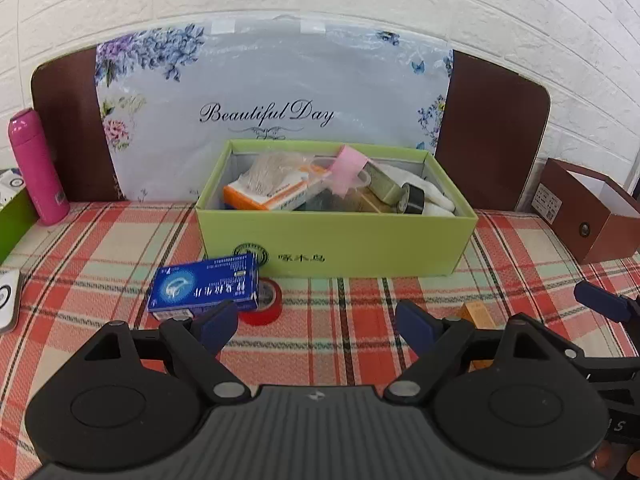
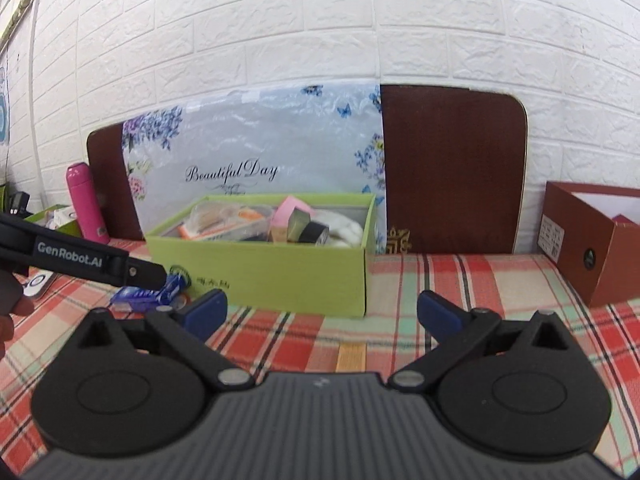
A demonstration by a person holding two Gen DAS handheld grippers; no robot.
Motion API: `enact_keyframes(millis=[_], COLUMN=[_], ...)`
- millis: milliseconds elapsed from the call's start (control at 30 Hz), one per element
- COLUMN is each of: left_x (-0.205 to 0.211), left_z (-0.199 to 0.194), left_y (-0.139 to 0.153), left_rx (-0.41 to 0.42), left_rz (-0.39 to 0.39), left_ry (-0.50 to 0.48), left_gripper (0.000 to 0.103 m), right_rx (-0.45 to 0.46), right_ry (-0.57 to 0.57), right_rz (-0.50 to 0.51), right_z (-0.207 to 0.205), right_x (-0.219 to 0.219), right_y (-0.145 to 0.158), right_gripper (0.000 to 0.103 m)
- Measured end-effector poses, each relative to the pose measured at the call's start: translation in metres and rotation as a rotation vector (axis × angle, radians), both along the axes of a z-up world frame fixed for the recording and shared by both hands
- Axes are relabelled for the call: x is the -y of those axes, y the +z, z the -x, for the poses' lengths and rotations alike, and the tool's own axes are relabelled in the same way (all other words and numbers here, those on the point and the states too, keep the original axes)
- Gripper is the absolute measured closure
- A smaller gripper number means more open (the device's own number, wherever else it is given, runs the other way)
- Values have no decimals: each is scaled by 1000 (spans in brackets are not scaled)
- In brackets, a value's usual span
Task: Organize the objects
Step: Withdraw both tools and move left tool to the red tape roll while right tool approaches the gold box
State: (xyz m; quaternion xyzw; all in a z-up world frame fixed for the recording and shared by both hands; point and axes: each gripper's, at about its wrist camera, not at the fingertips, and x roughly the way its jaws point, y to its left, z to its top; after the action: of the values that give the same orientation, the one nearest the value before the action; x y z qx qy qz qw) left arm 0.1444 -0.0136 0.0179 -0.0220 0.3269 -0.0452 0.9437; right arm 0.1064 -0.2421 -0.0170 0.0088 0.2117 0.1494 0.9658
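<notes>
A green open box (image 1: 340,244) stands mid-table, filled with packets, tape rolls and a white cloth; it also shows in the right wrist view (image 2: 280,276). A blue carton (image 1: 204,286) lies on a red tape roll (image 1: 266,304) before the box's left corner. My left gripper (image 1: 318,324) is open and empty, its left finger close to the carton. A small orange box (image 1: 476,314) lies by its right finger. My right gripper (image 2: 320,312) is open and empty, above the orange box (image 2: 351,354).
A pink bottle (image 1: 36,168) stands at the back left. A brown box (image 1: 592,212) sits at the right, also in the right wrist view (image 2: 592,240). A floral "Beautiful Day" bag (image 1: 272,112) and a brown board lean on the brick wall. Plaid cloth (image 1: 320,360) covers the table.
</notes>
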Motion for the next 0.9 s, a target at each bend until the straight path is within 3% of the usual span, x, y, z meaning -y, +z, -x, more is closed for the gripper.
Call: enact_keyframes(millis=[500, 900], left_x=[-19, -77], left_z=[22, 18], left_y=[-26, -52], left_rx=[-75, -99], left_rz=[-4, 70], left_ry=[43, 121], left_gripper=[14, 14], right_rx=[-102, -158], right_ry=[10, 54], right_rz=[-33, -3], right_z=[23, 28], right_x=[-4, -20], right_y=[-27, -40], right_gripper=[0, 0])
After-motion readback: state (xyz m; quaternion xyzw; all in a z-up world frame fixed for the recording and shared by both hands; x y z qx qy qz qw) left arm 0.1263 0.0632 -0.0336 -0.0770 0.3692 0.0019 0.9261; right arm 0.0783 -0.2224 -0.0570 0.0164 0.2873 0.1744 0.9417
